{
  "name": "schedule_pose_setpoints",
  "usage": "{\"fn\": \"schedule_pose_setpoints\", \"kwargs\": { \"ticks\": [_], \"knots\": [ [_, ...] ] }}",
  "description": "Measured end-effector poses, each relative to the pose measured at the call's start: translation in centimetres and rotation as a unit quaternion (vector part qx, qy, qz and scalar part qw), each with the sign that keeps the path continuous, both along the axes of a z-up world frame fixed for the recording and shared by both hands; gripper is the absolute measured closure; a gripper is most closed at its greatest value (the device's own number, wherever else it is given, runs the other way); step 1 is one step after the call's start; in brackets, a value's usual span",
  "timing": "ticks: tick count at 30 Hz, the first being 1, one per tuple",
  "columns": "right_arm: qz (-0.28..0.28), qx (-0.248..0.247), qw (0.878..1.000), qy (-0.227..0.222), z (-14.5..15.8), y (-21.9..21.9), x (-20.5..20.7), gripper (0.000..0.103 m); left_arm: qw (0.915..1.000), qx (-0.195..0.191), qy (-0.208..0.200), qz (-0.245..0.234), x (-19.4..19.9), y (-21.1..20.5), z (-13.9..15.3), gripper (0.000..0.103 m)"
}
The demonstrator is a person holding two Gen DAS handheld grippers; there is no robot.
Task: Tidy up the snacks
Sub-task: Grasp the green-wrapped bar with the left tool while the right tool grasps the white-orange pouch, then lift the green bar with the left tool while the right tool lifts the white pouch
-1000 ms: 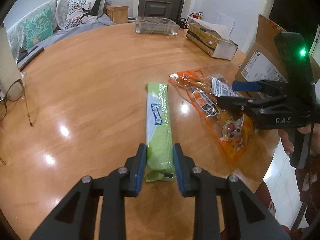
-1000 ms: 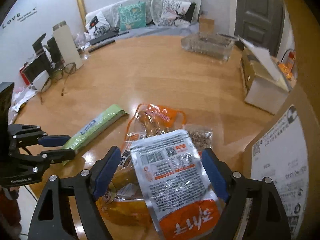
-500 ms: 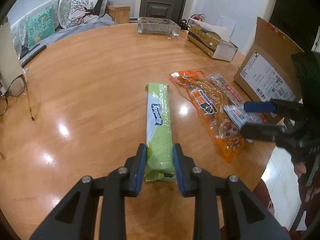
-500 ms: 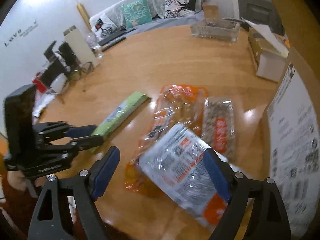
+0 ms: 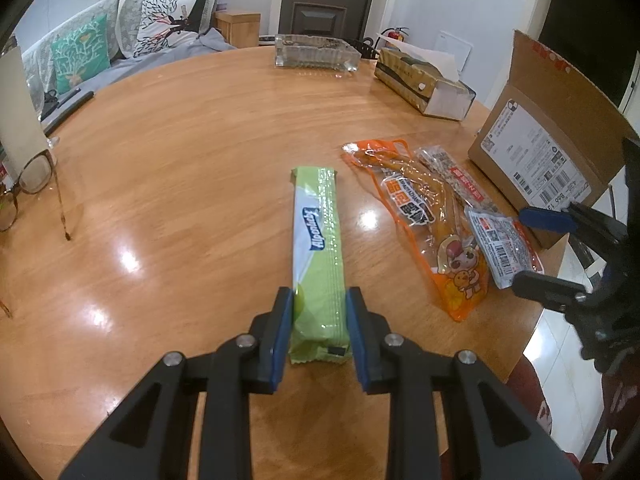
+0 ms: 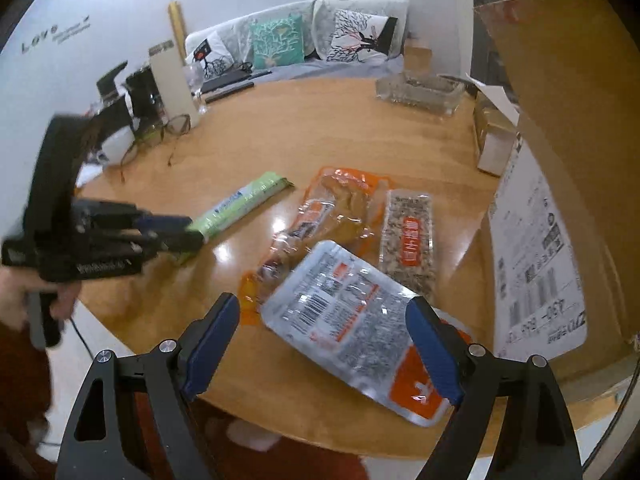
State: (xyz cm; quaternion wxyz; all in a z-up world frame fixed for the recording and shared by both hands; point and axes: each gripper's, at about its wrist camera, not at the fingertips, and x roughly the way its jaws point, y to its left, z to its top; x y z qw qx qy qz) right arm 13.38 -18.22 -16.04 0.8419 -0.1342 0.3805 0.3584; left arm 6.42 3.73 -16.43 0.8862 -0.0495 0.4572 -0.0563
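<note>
My left gripper (image 5: 319, 322) is shut on the near end of a long green snack pack (image 5: 318, 240) that lies on the round wooden table (image 5: 180, 168). The pack also shows in the right wrist view (image 6: 240, 206). My right gripper (image 6: 324, 344) is open, its jaws wide apart either side of a silver and orange pouch (image 6: 360, 324) at the table's near edge, without touching it. An orange snack bag (image 5: 420, 220) and a clear seed bar pack (image 6: 408, 240) lie beside the pouch. The right gripper (image 5: 548, 252) shows at the right of the left wrist view.
An open cardboard box (image 5: 548, 136) stands at the table's right edge. A tissue box (image 5: 424, 84) and a glass tray (image 5: 316, 52) sit at the far side. Glasses (image 5: 32, 184) lie at the left. A sofa with cushions (image 5: 100, 40) is behind.
My right gripper has pulled back toward the table edge, and the silver pouch now lies flat on the table. My left gripper stays shut on the green pack.
</note>
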Motion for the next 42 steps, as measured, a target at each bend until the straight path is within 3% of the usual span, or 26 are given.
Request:
{"fn": "schedule_pose_setpoints", "kwargs": {
  "ticks": [5, 14, 19, 22, 23, 24, 29, 34, 42],
  "knots": [
    [0.037, -0.054, 0.998, -0.014, -1.1, 1.3, 0.9, 0.019, 1.0, -0.002, 0.001, -0.001, 0.0, 0.0, 0.0, 0.079],
    [0.079, -0.068, 0.994, -0.025, -1.6, 2.2, 1.8, 0.006, 1.0, -0.005, 0.001, -0.005, -0.1, 0.3, 0.0, 0.079],
    [0.084, -0.072, 0.994, -0.019, -2.3, 2.5, 2.1, 0.006, 1.0, -0.006, 0.0, -0.005, -0.1, 0.3, 0.0, 0.079],
    [0.076, -0.063, 0.995, -0.025, -2.1, 2.4, 1.8, 0.024, 1.0, -0.008, -0.001, -0.005, -0.2, 0.5, -0.1, 0.079],
    [0.079, -0.06, 0.995, -0.024, -1.9, 2.5, 1.6, 0.04, 1.0, -0.008, -0.001, -0.005, -0.2, 0.5, -0.1, 0.079],
    [0.08, -0.057, 0.995, -0.025, -1.8, 2.6, 1.5, 0.049, 1.0, -0.008, -0.002, -0.003, -0.3, 0.6, -0.1, 0.079],
    [0.073, -0.055, 0.996, -0.015, -1.5, 4.2, 1.4, 0.052, 1.0, -0.007, -0.004, 0.006, -0.7, 1.3, 0.0, 0.079],
    [0.075, -0.017, 0.997, 0.009, 0.1, 7.0, 1.5, 0.054, 0.9992, 0.007, -0.006, 0.039, -2.4, 3.4, 0.0, 0.079],
    [0.056, 0.013, 0.993, 0.104, 0.8, 15.0, 2.9, 0.048, 0.9956, 0.014, -0.009, 0.092, -5.2, 6.9, -0.3, 0.079]
  ]
}}
